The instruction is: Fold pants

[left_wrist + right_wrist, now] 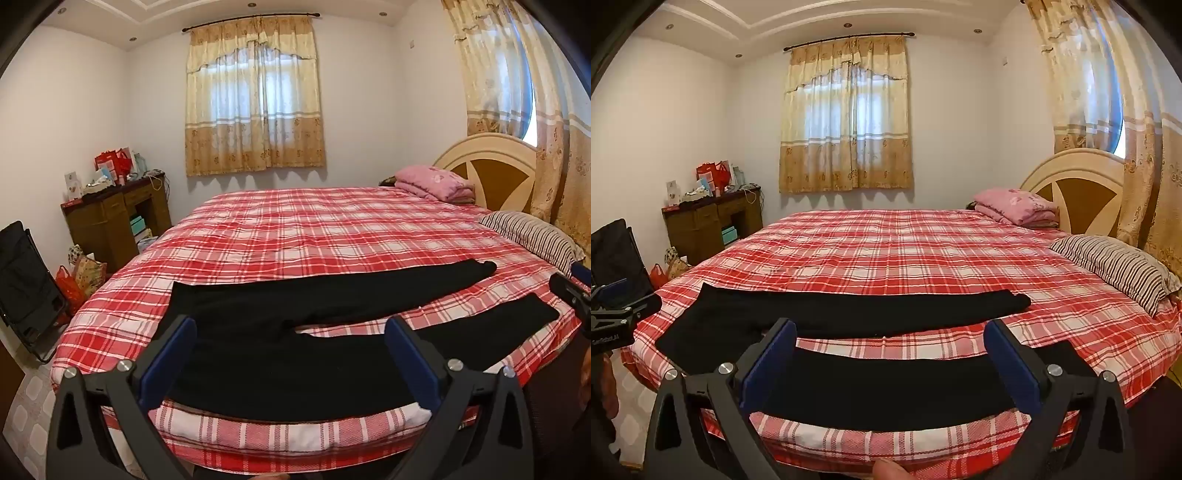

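— Where are the pants (280, 332)?

— Flat on the red plaid bed (295, 229), near its front edge, legs spread in a narrow V. The long axis runs across both views: waist toward the left, cuffs toward the right.

— So which hand takes what?

— The left gripper (291, 354) is nearer the waist and seat, the right gripper (890, 358) nearer the front leg (the back leg lies beyond it).

— Are they holding anything?

— No. Both stand wide apart, empty, above the cloth; I see no contact.
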